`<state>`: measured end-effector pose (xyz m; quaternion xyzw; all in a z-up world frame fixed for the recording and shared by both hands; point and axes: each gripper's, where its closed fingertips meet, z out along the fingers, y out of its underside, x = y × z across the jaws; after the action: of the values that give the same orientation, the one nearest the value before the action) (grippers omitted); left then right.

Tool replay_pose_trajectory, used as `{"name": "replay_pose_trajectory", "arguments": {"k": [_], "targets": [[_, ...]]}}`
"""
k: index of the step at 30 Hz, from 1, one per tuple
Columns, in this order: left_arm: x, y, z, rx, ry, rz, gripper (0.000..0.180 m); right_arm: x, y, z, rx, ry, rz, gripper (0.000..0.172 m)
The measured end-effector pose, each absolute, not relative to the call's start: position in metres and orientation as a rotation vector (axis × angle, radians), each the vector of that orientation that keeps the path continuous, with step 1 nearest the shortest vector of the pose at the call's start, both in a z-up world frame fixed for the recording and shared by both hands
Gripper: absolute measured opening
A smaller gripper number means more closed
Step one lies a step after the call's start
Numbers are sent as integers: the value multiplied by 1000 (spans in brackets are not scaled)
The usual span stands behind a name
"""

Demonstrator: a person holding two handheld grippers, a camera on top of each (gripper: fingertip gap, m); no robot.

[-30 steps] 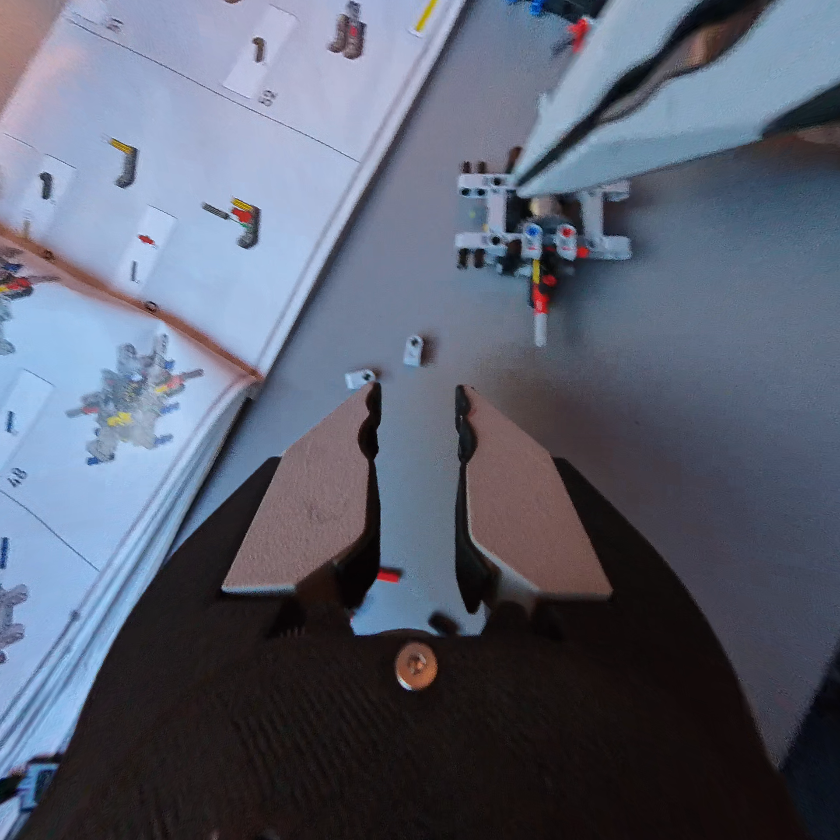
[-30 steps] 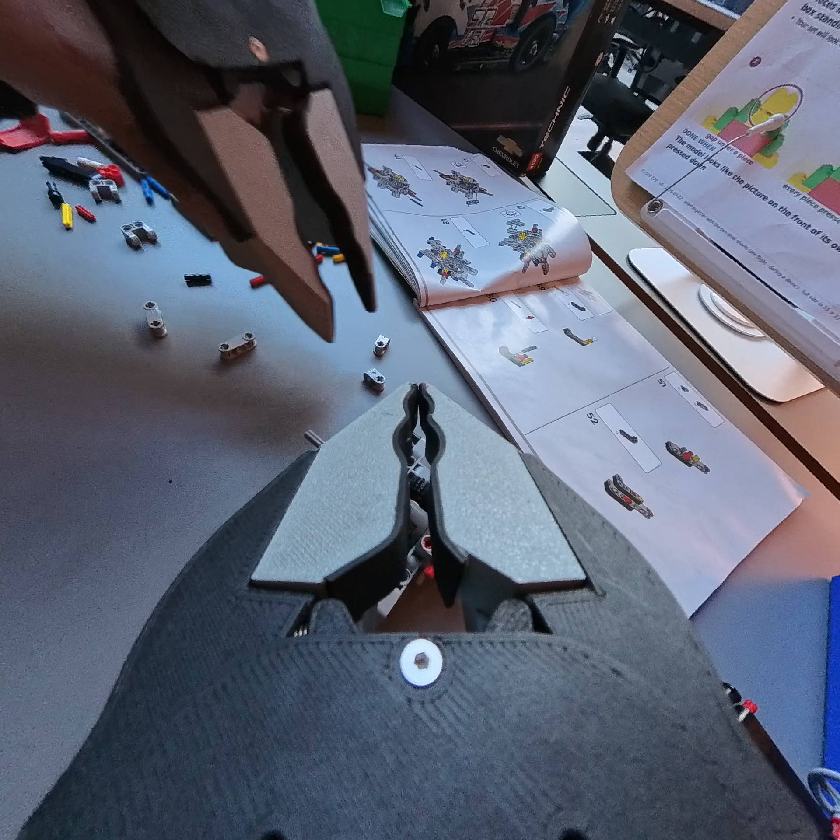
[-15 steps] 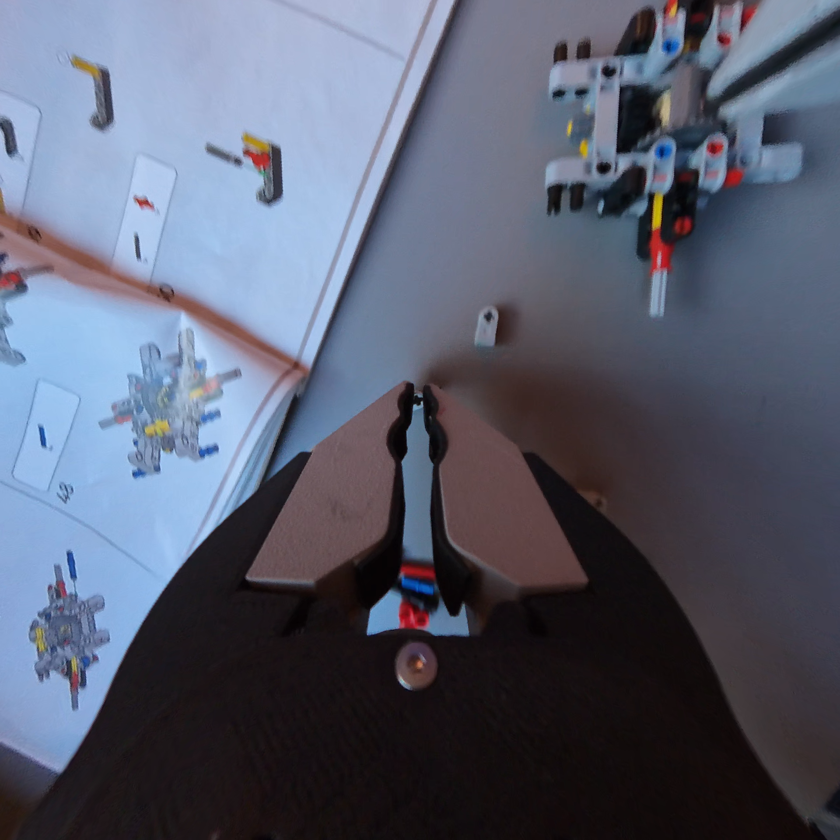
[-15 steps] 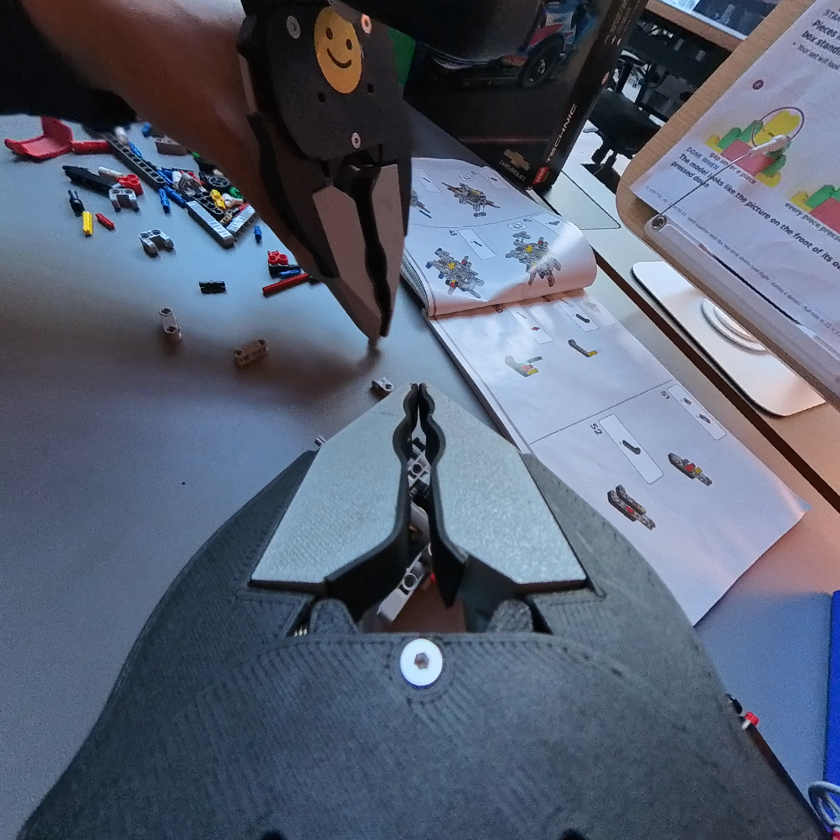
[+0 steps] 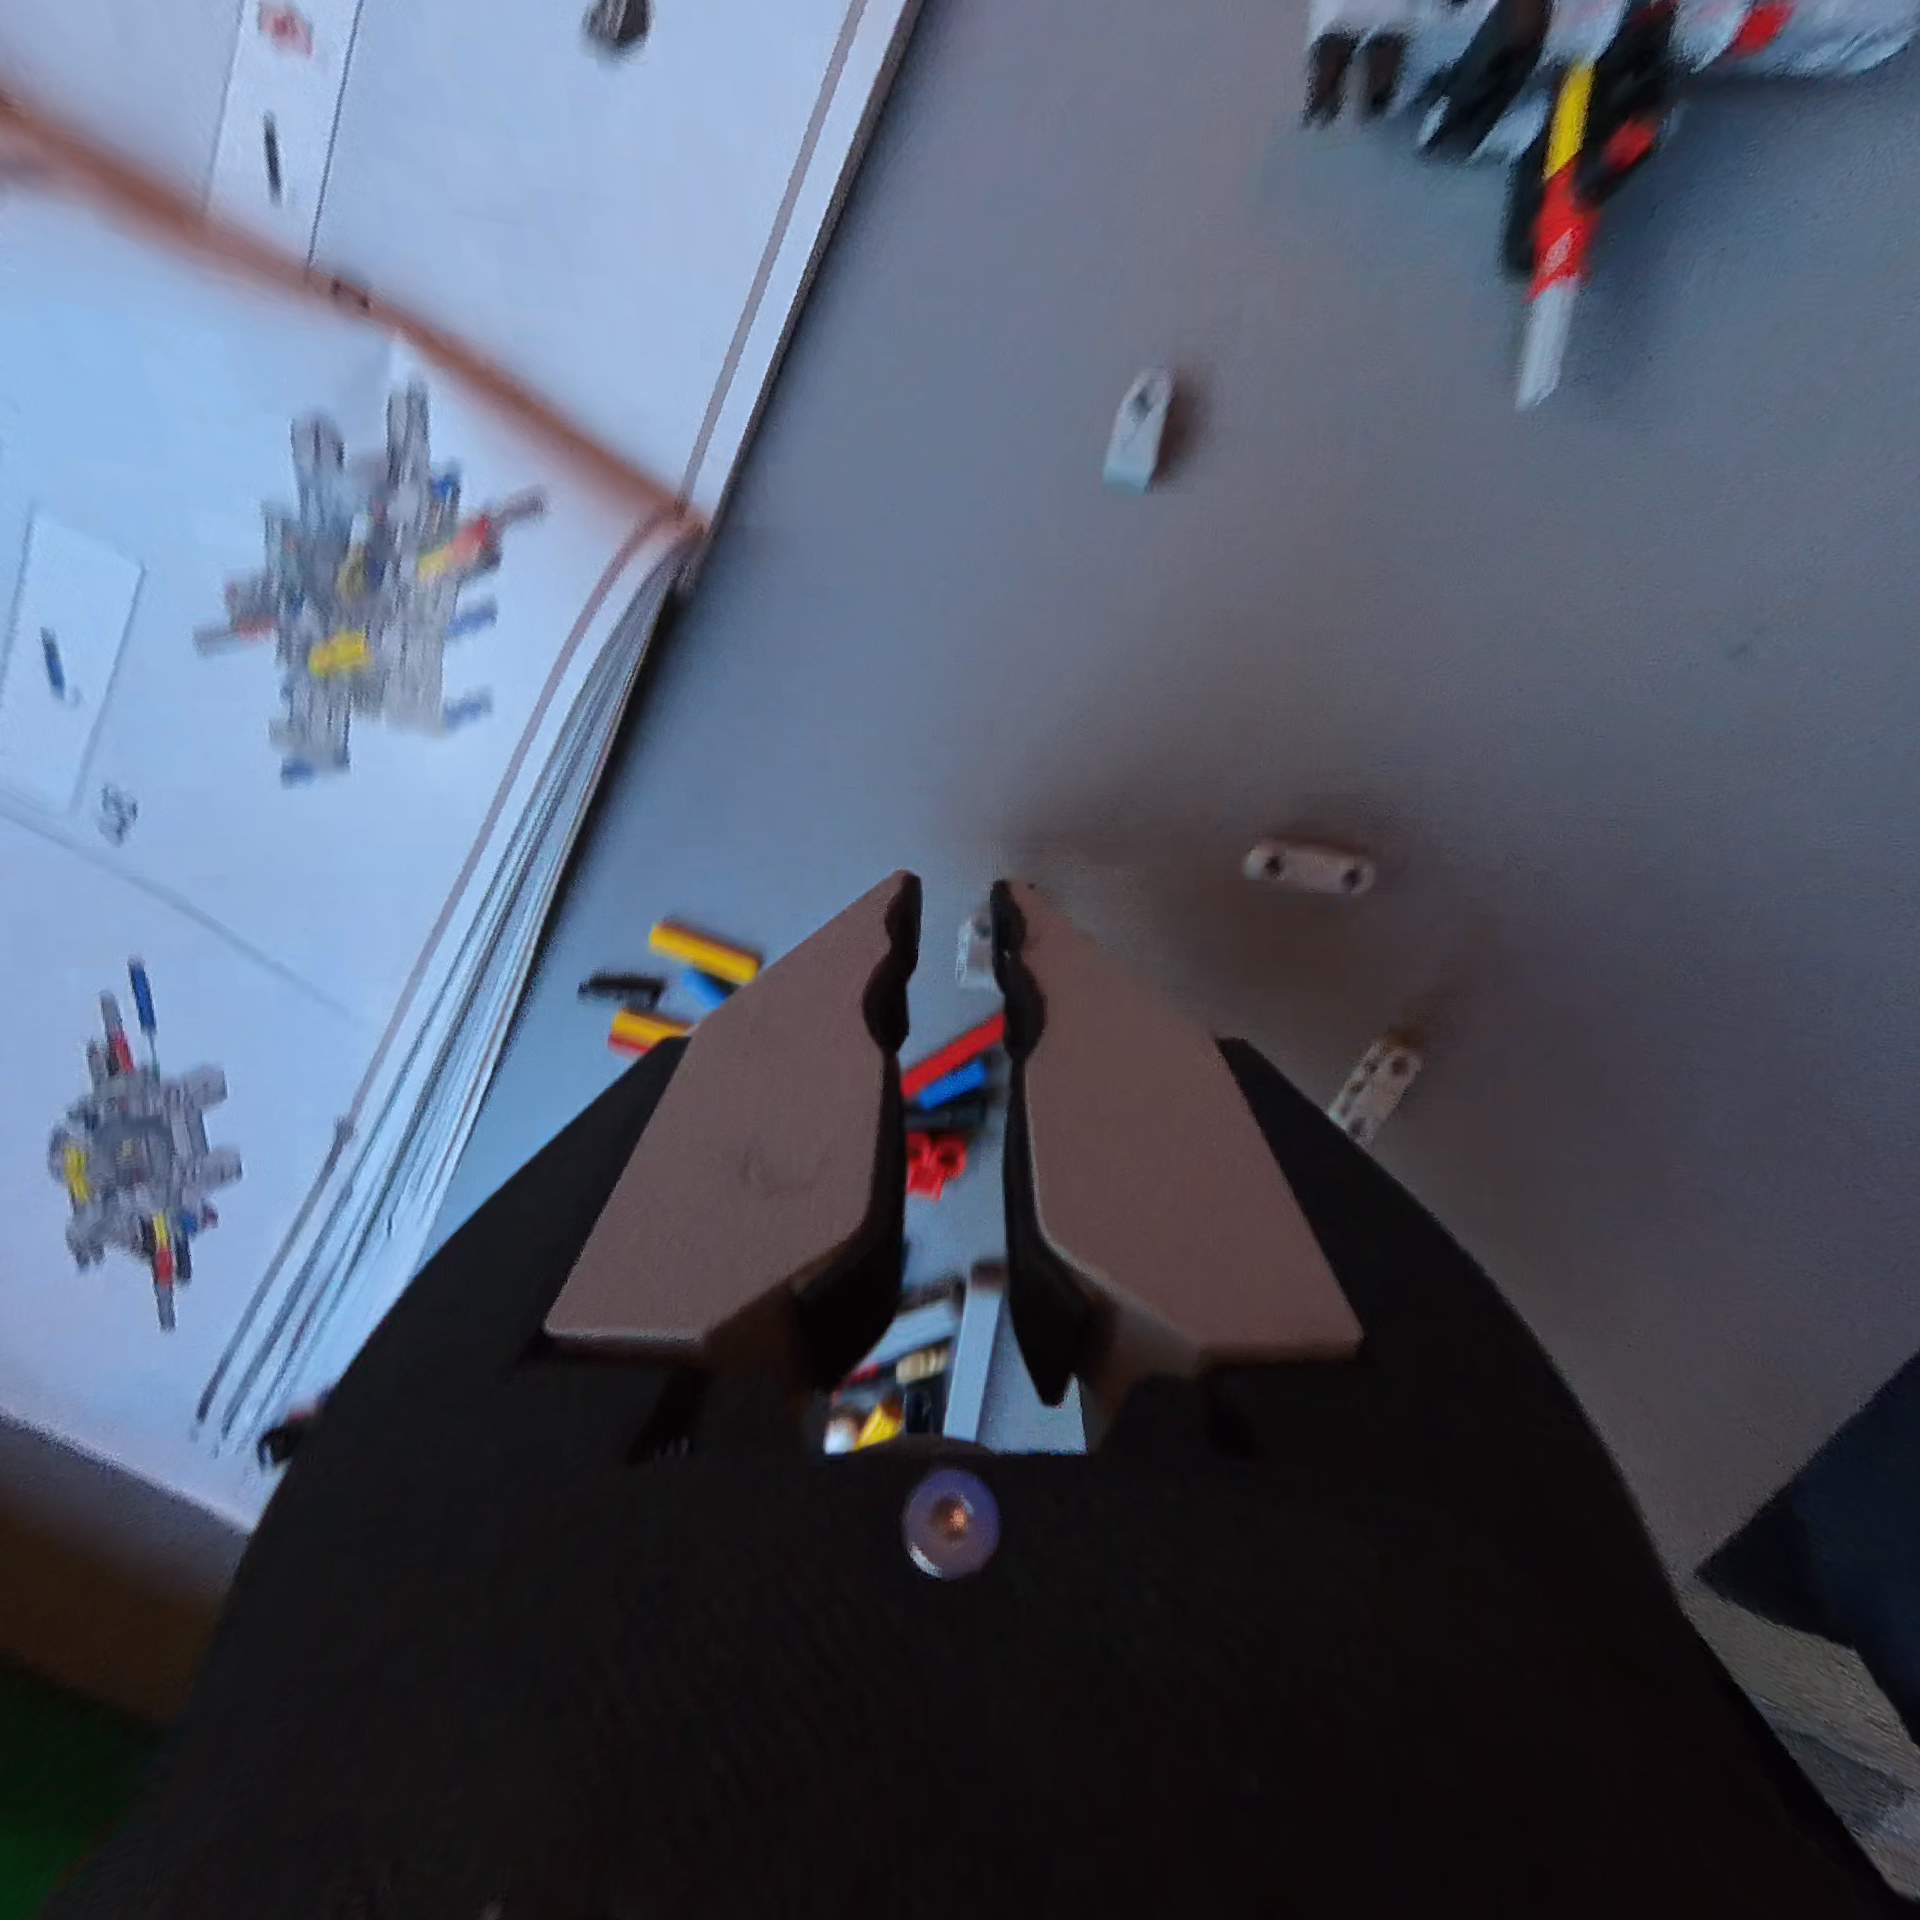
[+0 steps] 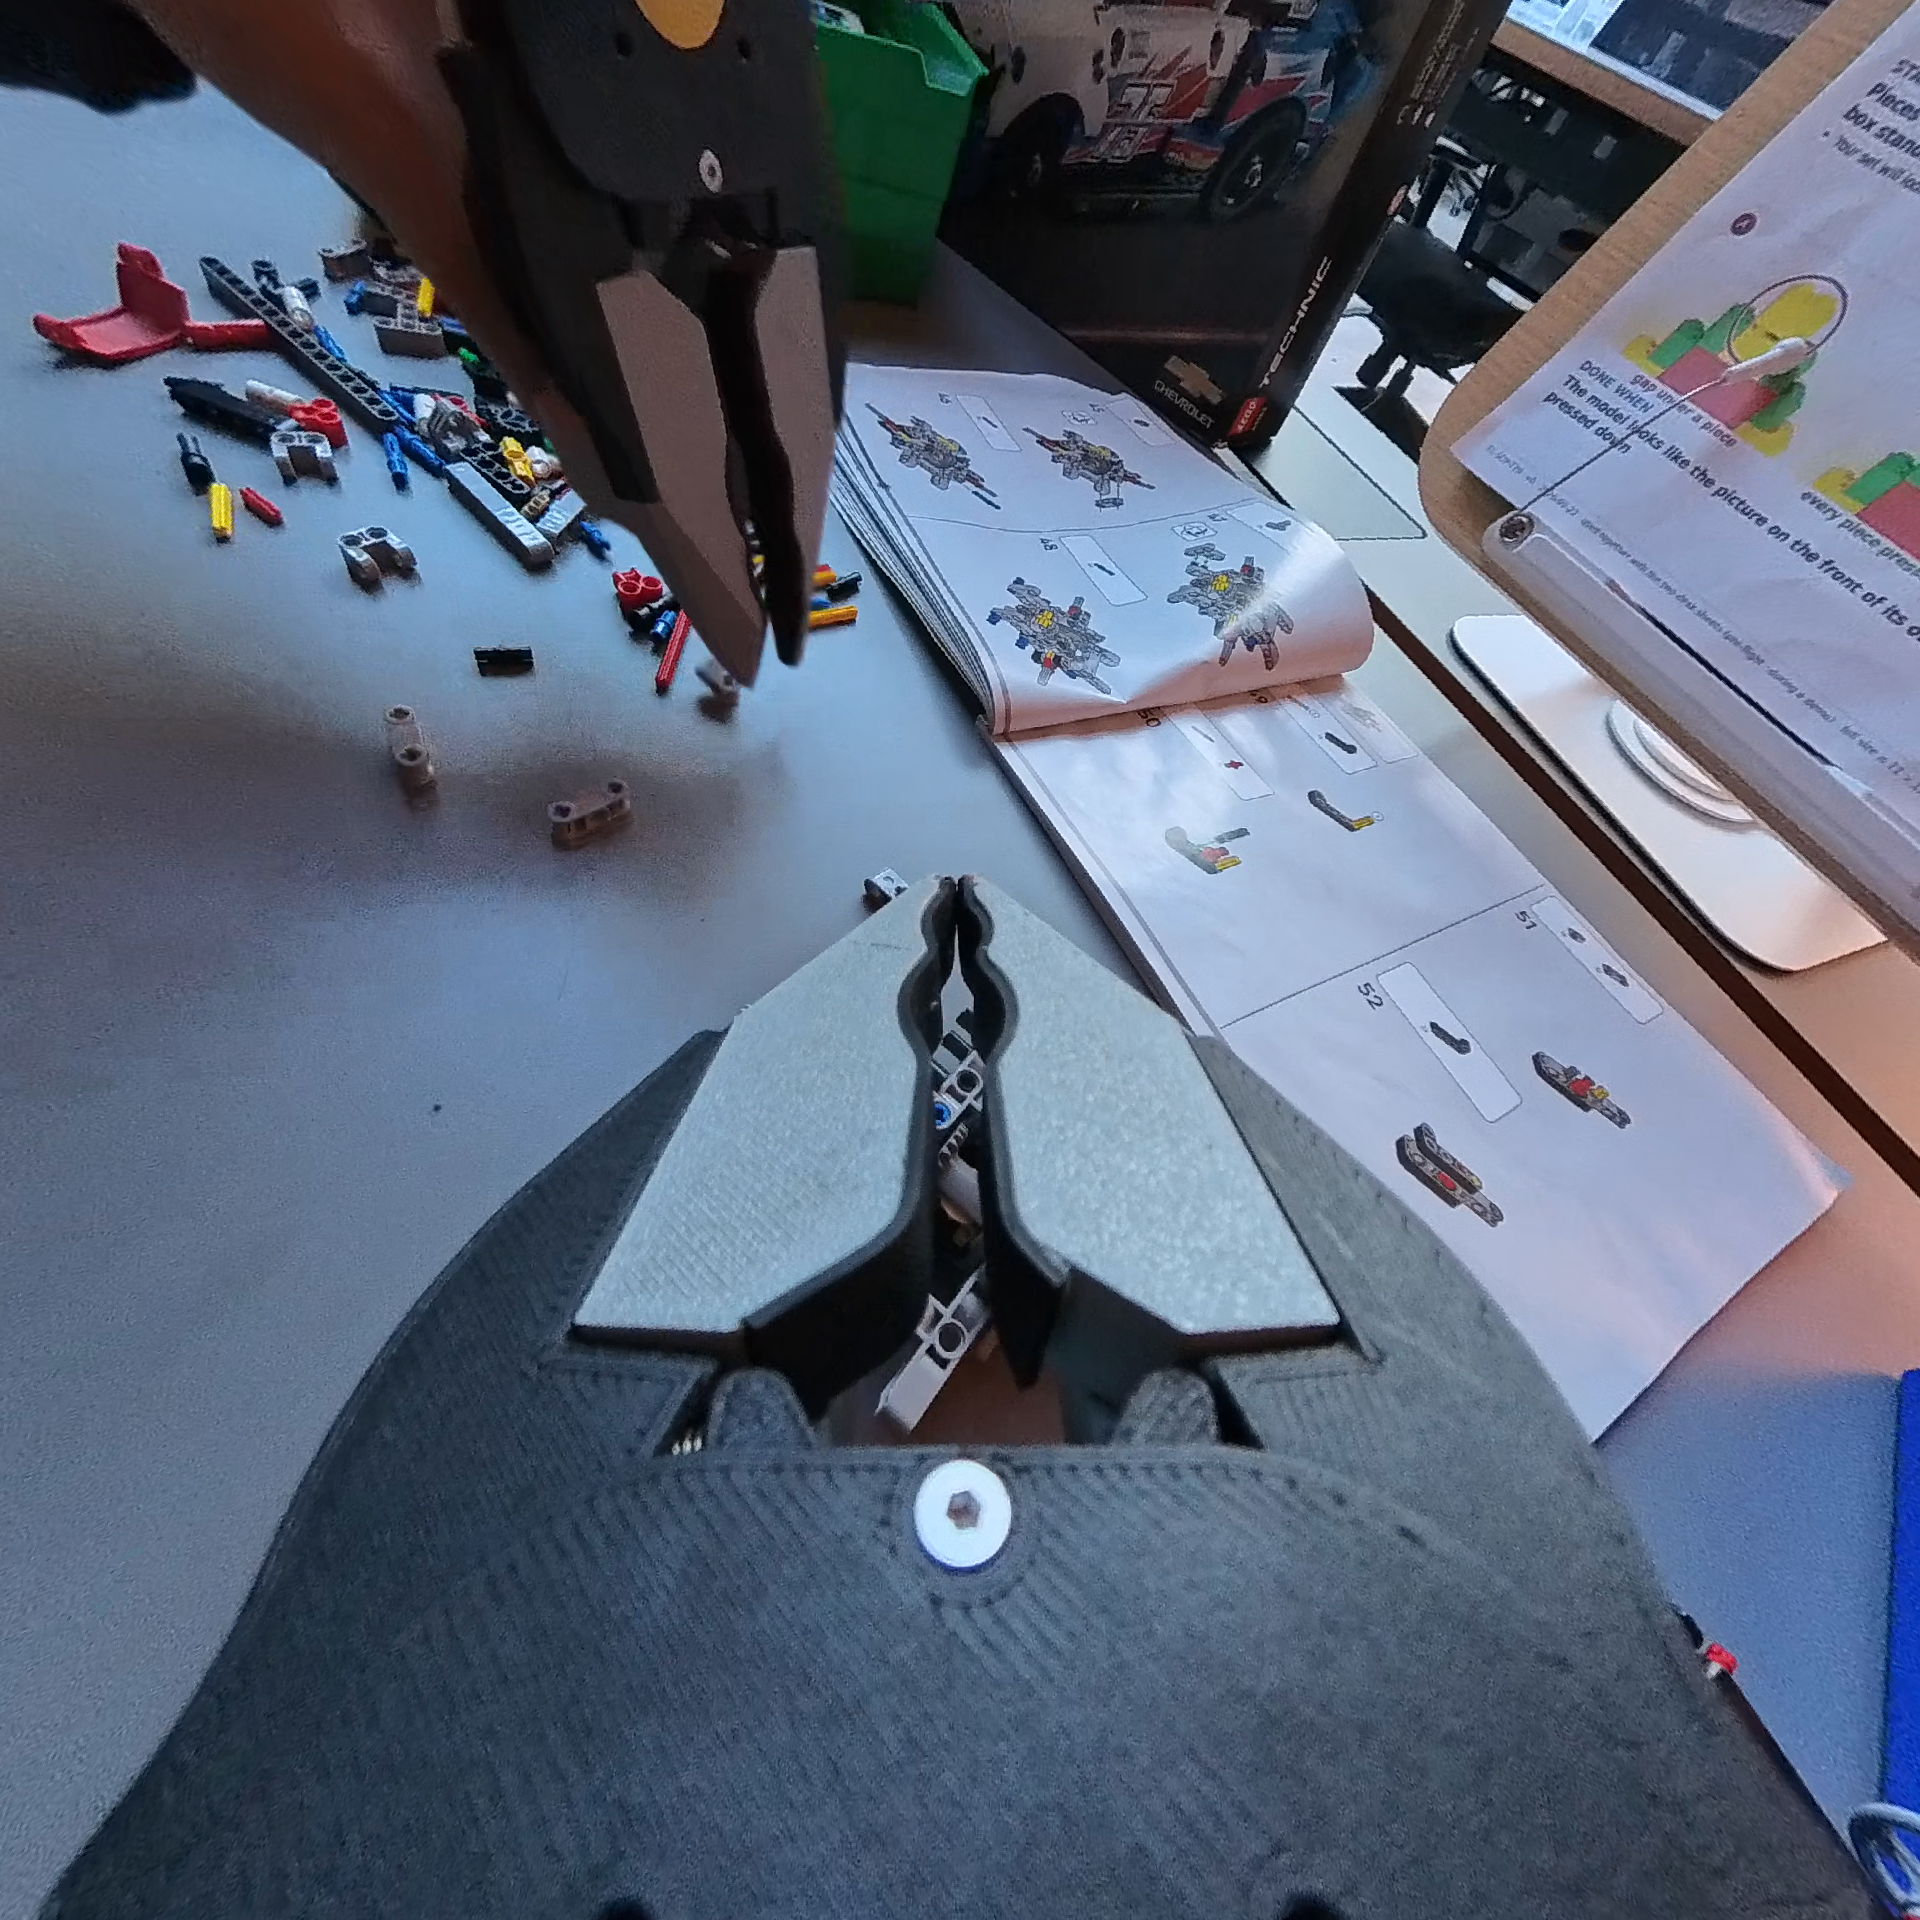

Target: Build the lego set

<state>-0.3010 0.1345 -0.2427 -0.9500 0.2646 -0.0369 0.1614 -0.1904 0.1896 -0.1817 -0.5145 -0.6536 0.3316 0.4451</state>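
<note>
Left hand-held gripper (image 5: pixel 956 902): parted a little, clamped on nothing. Small light-grey plastic connector (image 5: pixel 975 948) between the tips, against one finger and clear of the other. From the right wrist view, seems to hang at that tip just above the dark grey tabletop (image 6: pixel 260 1039), near the heap of loose coloured pins and beams (image 6: pixel 457 447).

Right hand-held gripper (image 6: pixel 956 885): tips pressed together, with a grey beam assembly (image 6: pixel 961 1086) showing through the slot behind them. Cannot tell whether pinched.

Likely to drop and bounce away with only one pad touching. Could end up lost among the loose pins or against the open white instruction booklet (image 6: pixel 1351 883).

Against half a second earlier: left tips wider apart now, raised off the table and swung toward the heap. Right tips unchanged.
</note>
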Motion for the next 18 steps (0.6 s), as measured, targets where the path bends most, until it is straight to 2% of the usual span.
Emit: {"name": "replay_pose_trajectory", "arguments": {"k": [11,14,18], "targets": [[-234,192,-250,-2611,881,-182,16,-189,190,-179,-1271,-1611,821,0],[-234,188,-254,-2629,898,-214,4,-189,190,-178,-1267,-1607,823,0],[-250,177,-254,-2655,908,-151,3,-189,189,-177,-1261,-1610,820,0]]}}
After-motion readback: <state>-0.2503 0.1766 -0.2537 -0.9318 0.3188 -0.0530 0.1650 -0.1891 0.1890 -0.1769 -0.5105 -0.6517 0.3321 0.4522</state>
